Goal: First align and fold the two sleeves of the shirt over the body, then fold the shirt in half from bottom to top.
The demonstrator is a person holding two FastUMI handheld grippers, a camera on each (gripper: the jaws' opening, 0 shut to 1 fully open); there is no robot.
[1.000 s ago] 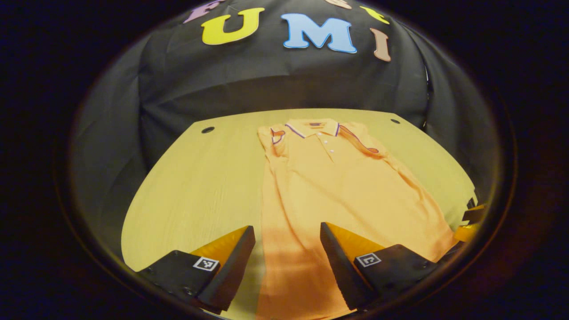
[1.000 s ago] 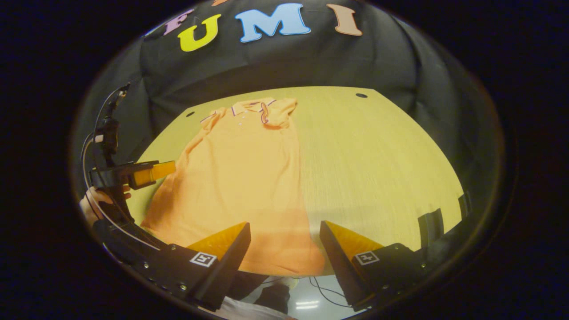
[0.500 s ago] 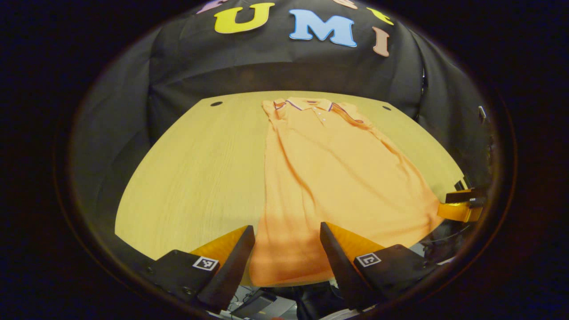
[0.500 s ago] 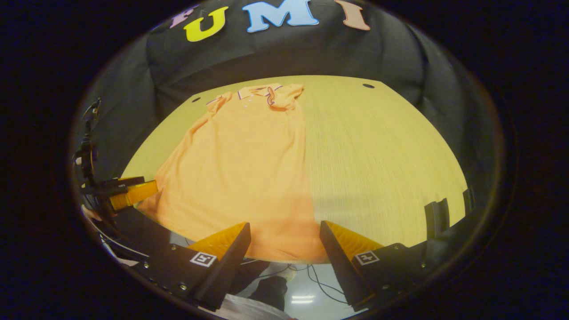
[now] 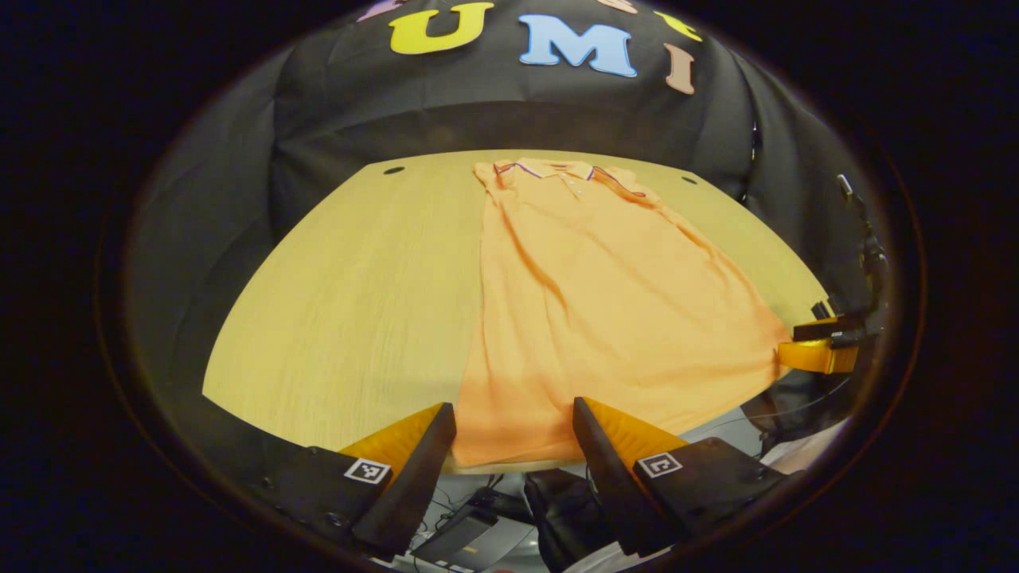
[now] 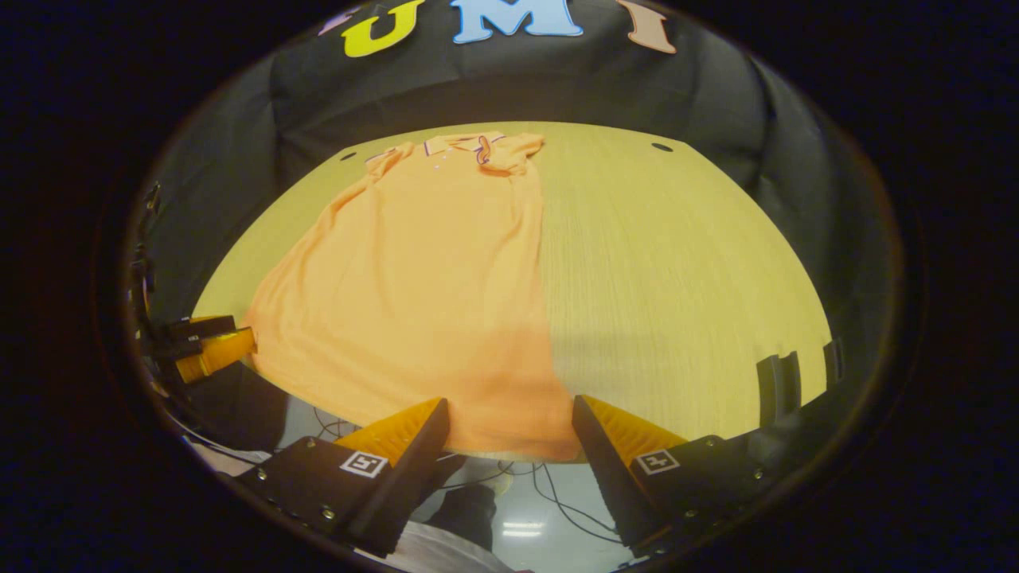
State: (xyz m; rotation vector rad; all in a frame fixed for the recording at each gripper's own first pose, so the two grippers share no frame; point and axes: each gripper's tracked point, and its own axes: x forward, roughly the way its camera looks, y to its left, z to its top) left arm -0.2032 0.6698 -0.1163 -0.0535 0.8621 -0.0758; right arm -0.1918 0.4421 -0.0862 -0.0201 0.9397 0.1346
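- A wooden tabletop [image 5: 350,286] is seen before the black cloth wall, and the shirt is carried on it.
- The orange shirt [image 5: 597,302] is laid flat with its long axis running from the tabletop's near edge to its far edge; the collar [image 5: 549,169] is pointed at the far edge and the hem [image 6: 493,446] lies at the near edge.
- Both sleeves are seen folded in over the shirt's body beside the collar.
- The left claw [image 5: 513,434] is held spread wide just off the hem's left corner, nothing being gripped.
- The right claw [image 6: 509,430] is likewise spread at the hem's right corner, nothing being pinched.
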